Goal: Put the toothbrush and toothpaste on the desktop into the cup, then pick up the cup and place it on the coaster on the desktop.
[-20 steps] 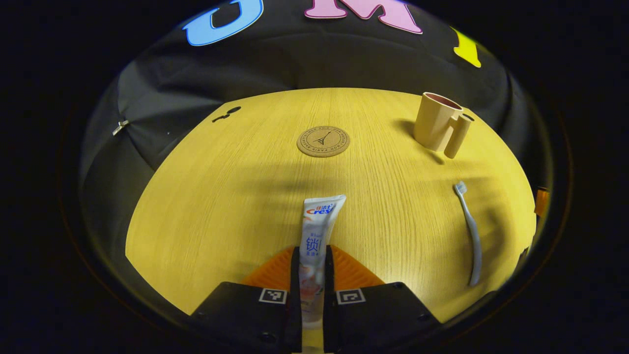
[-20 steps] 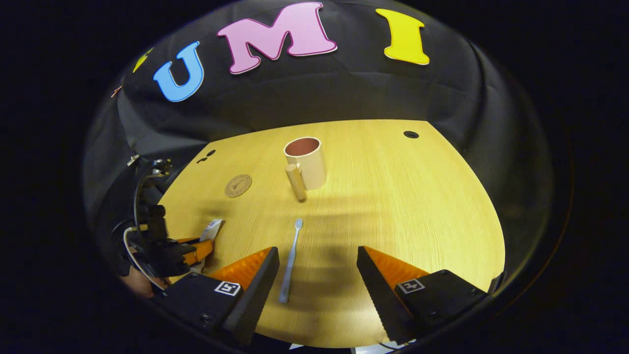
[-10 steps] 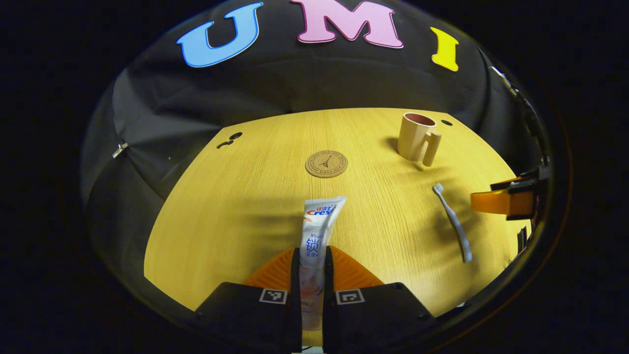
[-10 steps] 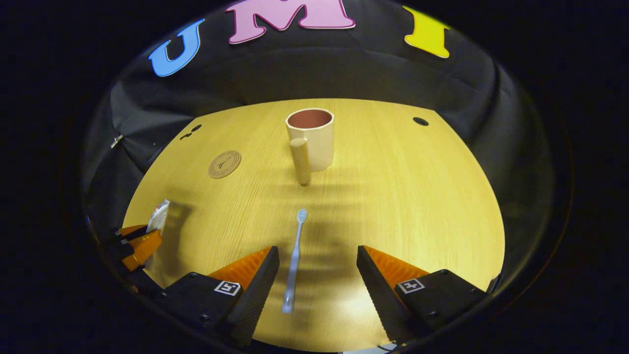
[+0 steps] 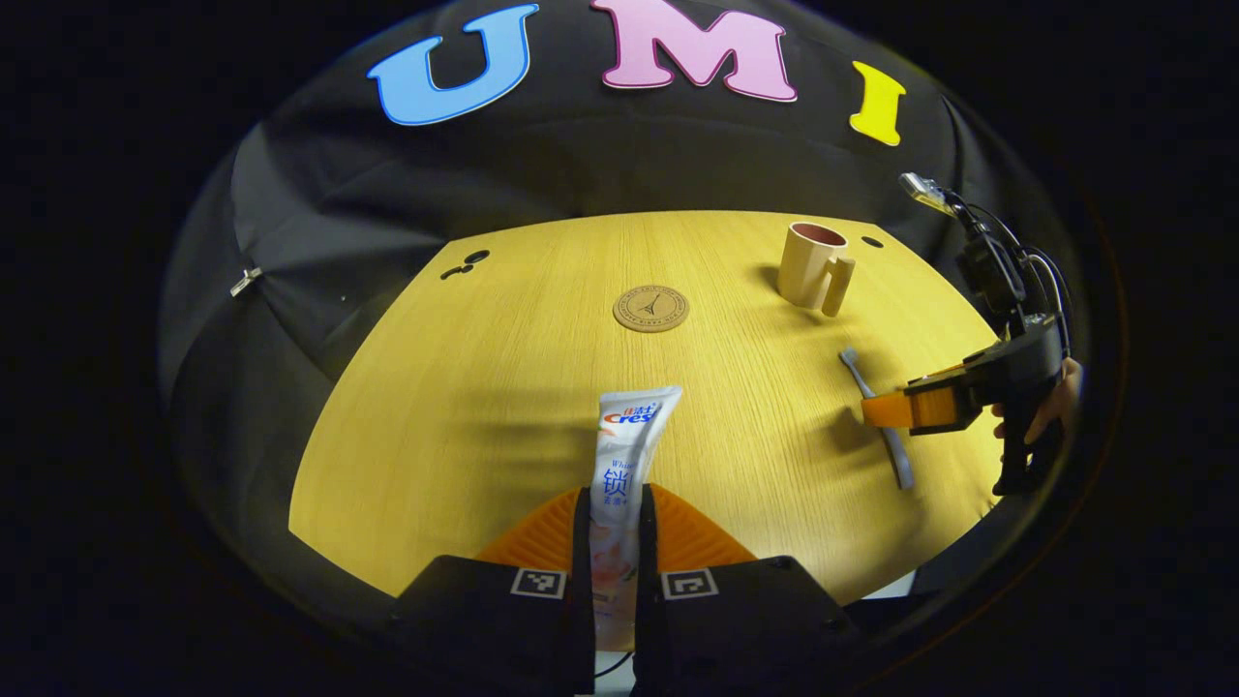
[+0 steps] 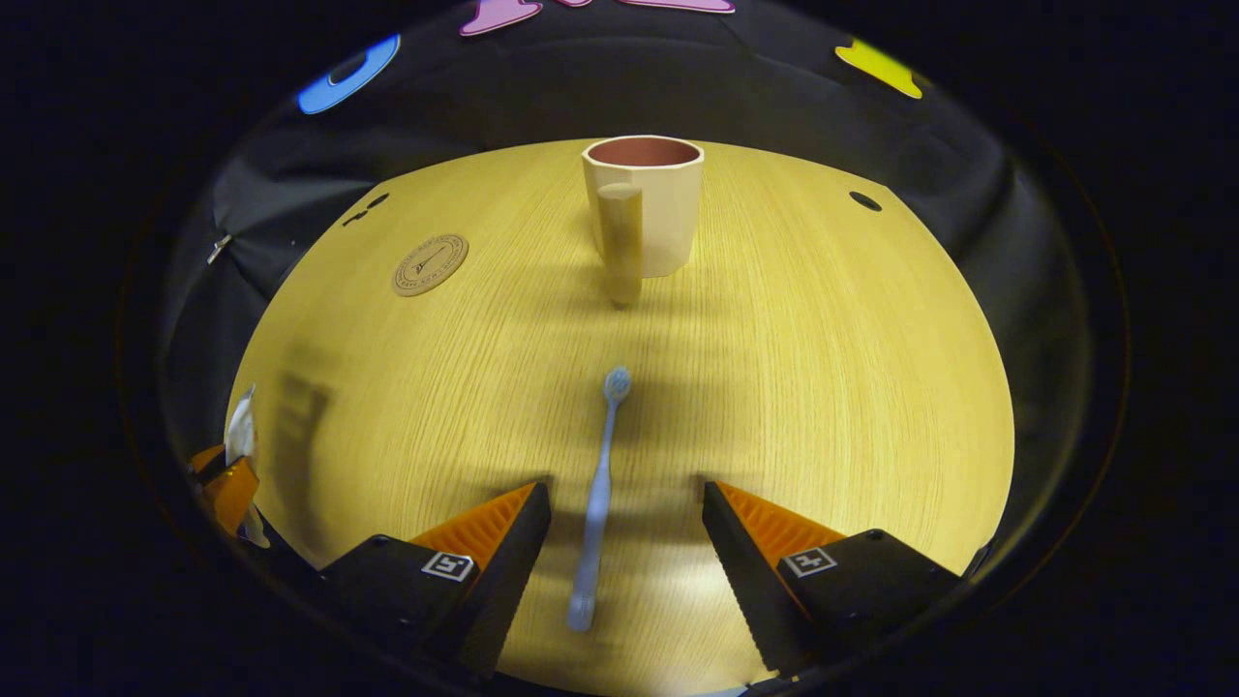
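1. In the right gripper view, the right gripper (image 6: 624, 503) stands with its jaws spread wide and nothing between the pads. The slim pale-blue plastic toothbrush (image 6: 598, 494) lies flat on the yellow wood-grain desktop (image 6: 823, 387) inside that gap, touching neither finger.

2. The toothbrush's long axis runs almost straight away from the gripper: handle end nearest, bristle head farthest, pointing toward the cup. The handle sits a little closer to the left-hand finger than to the other. A closing grip would, I judge, meet the handle across its thin width, which suits it, though a slight shift sideways would centre it better.

3. In the left gripper view, the left gripper (image 5: 612, 542) is clamped narrow on the white toothpaste tube with printed label (image 5: 619, 465), both fingers pressing its lower part. The tube juts forward, its flat crimped end away from the gripper and above the desktop.

4. Farther off lies the round brown cork coaster (image 5: 650, 308), flat on the desktop, nearly straight ahead of the tube.

5. Farthest stands the beige plastic cup with a thick cylindrical handle (image 6: 644, 208), upright, mouth open upward, handle facing the right gripper. It is directly ahead of the toothbrush, so the right gripper is the nearer one; from the left gripper it lies ahead and to the right.
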Available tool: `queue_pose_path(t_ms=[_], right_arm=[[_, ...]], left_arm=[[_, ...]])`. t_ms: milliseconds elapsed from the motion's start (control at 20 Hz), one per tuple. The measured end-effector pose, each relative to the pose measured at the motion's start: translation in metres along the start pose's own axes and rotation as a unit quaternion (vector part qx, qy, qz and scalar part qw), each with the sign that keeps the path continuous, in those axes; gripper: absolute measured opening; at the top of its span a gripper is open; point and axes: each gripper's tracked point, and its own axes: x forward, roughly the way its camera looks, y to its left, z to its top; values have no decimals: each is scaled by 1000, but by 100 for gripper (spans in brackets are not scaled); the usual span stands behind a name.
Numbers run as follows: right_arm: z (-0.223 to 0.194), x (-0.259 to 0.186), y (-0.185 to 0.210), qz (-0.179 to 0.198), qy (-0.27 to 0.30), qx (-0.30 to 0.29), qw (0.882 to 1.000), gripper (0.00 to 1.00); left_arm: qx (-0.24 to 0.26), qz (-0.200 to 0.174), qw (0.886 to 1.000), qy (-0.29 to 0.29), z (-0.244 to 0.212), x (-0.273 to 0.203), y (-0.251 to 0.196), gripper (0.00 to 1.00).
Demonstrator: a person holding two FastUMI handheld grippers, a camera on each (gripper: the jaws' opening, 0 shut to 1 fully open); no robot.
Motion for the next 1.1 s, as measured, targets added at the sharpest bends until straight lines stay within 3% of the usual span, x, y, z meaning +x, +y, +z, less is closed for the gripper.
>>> queue_pose_path(t_ms=[200,300,350,400,600,700,750,950,1000,1050,1100], right_arm=[[-3,4,4,-4,-1,-12,1000,98],[-4,3,4,-9,-2,-18,1000,92],[-2,4,4,-12,-1,-14,1000,82],[-3,4,4,-15,-1,-8,1000,78],[-3,4,7,-16,-6,-8,1000,75],[-6,4,12,-16,-2,-11,1000,60],[-6,3,12,-20,3,-13,1000,42],[-7,3,22,-11,20,-22,1000,51],[-8,1,23,-12,22,-18,1000,42],[-8,4,23,-20,20,-12,1000,15],[-7,5,24,-21,19,-10,1000,15]], left_arm=[[2,-35,999,-19,9,-6,-17,22],[11,-38,999,-22,13,-7,-20,21],[15,-39,999,-23,15,-6,-22,17],[19,-40,999,-24,17,-6,-23,22],[18,-49,998,-18,17,-8,-27,21],[15,-50,998,-22,20,-12,-26,21],[13,-50,998,-27,22,-14,-26,21],[26,-55,997,-43,29,-17,-32,21],[23,-62,997,-48,31,-18,-34,21],[20,-70,996,-53,33,-20,-35,22],[20,-77,995,-59,32,-23,-33,22]])
